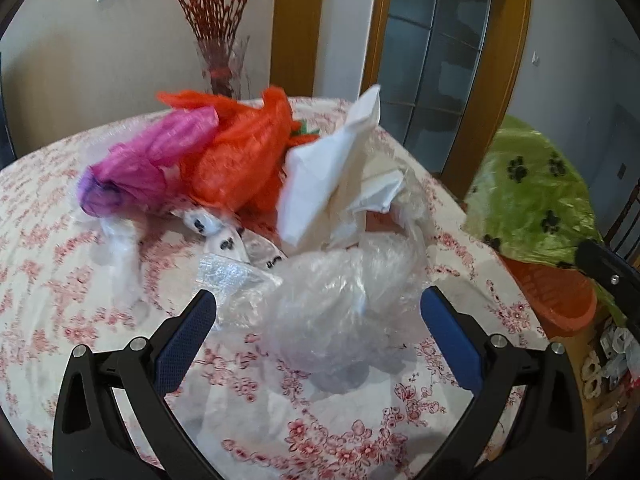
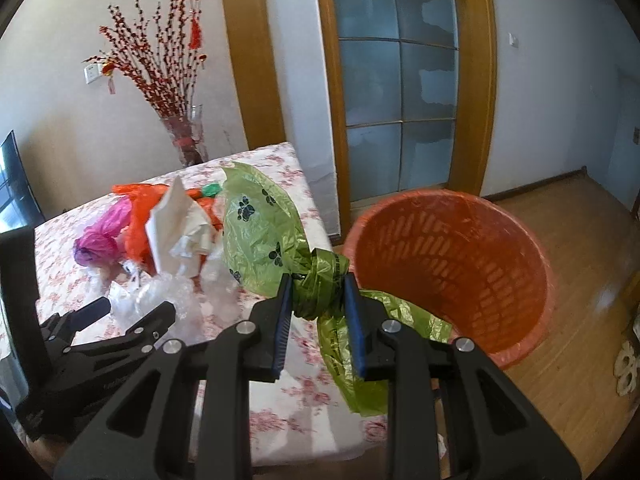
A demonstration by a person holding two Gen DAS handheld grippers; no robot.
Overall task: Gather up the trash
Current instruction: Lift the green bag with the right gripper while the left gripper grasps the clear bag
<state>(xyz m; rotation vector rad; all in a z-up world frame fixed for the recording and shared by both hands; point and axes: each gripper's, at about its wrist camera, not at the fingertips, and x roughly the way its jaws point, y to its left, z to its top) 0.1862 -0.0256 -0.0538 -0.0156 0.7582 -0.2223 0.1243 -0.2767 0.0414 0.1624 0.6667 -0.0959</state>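
Observation:
A heap of trash lies on the floral table (image 1: 60,280): a pink bag (image 1: 152,160), an orange bag (image 1: 240,156), white paper (image 1: 324,172) and crumpled clear plastic (image 1: 340,300). My left gripper (image 1: 318,304) is open, its jaws on either side of the clear plastic, just short of it. My right gripper (image 2: 316,284) is shut on the knotted part of a green paw-print bag (image 2: 260,232), held by the table's right edge next to the orange basket (image 2: 452,276). The green bag (image 1: 528,188) and the basket (image 1: 552,296) also show in the left wrist view.
A glass vase of red twigs (image 2: 184,136) stands at the table's far edge. A wood-framed glass door (image 2: 396,80) is behind. The basket tilts toward me over the wooden floor (image 2: 580,360). The left gripper shows in the right wrist view (image 2: 132,312).

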